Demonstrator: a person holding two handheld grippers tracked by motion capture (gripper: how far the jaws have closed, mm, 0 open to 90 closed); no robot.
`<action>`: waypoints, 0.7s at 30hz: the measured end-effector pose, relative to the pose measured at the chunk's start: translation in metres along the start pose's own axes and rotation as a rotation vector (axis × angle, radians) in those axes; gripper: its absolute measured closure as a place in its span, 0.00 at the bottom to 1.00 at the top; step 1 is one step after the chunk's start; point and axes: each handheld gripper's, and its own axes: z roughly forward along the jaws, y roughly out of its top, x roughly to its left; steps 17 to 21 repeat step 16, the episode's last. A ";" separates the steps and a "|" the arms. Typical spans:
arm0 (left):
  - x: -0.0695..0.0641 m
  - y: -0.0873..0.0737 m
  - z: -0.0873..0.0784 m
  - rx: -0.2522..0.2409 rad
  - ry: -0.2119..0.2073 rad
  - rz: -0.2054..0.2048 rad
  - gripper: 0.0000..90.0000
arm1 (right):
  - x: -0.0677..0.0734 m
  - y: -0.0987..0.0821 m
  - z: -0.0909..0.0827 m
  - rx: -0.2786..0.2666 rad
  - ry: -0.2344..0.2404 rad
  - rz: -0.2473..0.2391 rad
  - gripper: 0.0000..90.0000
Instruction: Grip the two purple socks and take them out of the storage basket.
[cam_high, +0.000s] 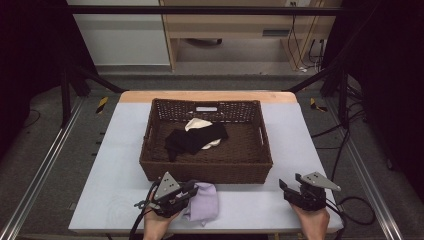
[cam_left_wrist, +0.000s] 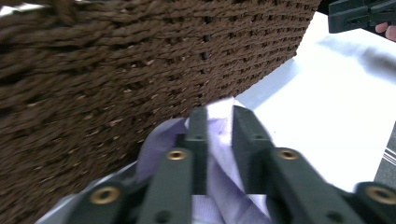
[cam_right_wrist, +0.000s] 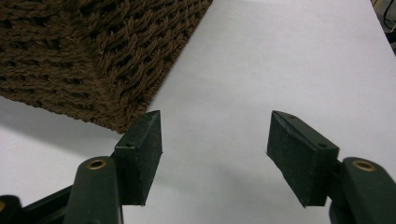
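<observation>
Basket (cam_high: 206, 167) sits mid-table (cam_high: 115, 165), toward the far edge. Inside it, one garment (cam_high: 195, 138) lies across another cloth (cam_high: 198, 123) tucked behind and beneath it. In front of the basket's near wall, left of centre, a third cloth (cam_high: 205, 201) lies on the table, with the left gripper (cam_high: 187, 192) just to its left. The right gripper (cam_high: 290, 184) sits off the basket's near right corner.

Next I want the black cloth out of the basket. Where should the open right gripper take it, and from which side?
Come straight down from above: the basket walls block any side approach. Take the black cloth at its bunched middle, where folds rise for the right gripper to pinch. Avoid its right end, which lies over the white cloth.
</observation>
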 end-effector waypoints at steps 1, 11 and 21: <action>0.000 0.000 -0.003 -0.008 0.014 0.001 0.67 | -0.001 0.000 0.000 -0.001 0.000 -0.003 0.39; 0.022 -0.017 -0.041 -0.061 0.220 -0.063 0.40 | -0.002 0.000 -0.001 -0.004 -0.005 0.002 0.39; 0.037 -0.031 -0.048 -0.037 0.296 -0.094 0.37 | -0.003 -0.001 -0.002 -0.006 -0.004 0.010 0.38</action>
